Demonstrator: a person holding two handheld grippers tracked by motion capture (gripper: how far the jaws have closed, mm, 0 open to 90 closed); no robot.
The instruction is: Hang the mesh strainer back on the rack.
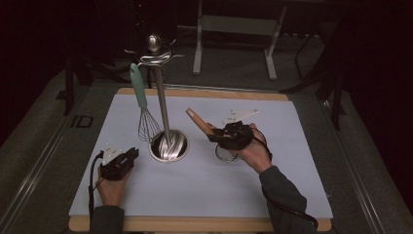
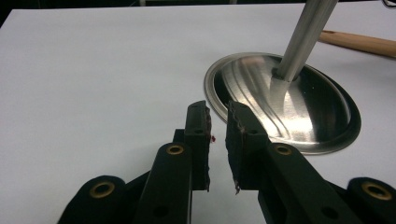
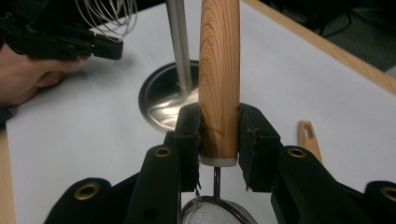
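Note:
My right gripper [image 1: 213, 133] [image 3: 219, 122] is shut on the light wooden handle [image 1: 197, 119] [image 3: 219, 65] of a small mesh strainer, whose round sieve [image 1: 226, 155] [image 3: 215, 212] hangs below the jaws just over the white mat. The handle tilts up and to the left. My left gripper [image 1: 133, 155] [image 2: 217, 119] rests low on the mat left of a steel utensil stand [image 1: 162, 97]. Its jaws stand a little apart with nothing between them, pointing at the stand's round base [image 2: 289, 112]. A whisk with a teal handle [image 1: 139, 90] hangs from the stand's top hooks.
A white mat [image 1: 204, 195] covers the wooden table, whose front edge [image 1: 195, 224] runs along the bottom. A slotted wooden utensil tip [image 3: 308, 136] lies on the mat beside my right gripper. Beyond the table stand metal frame legs [image 1: 197, 44] on a dark floor.

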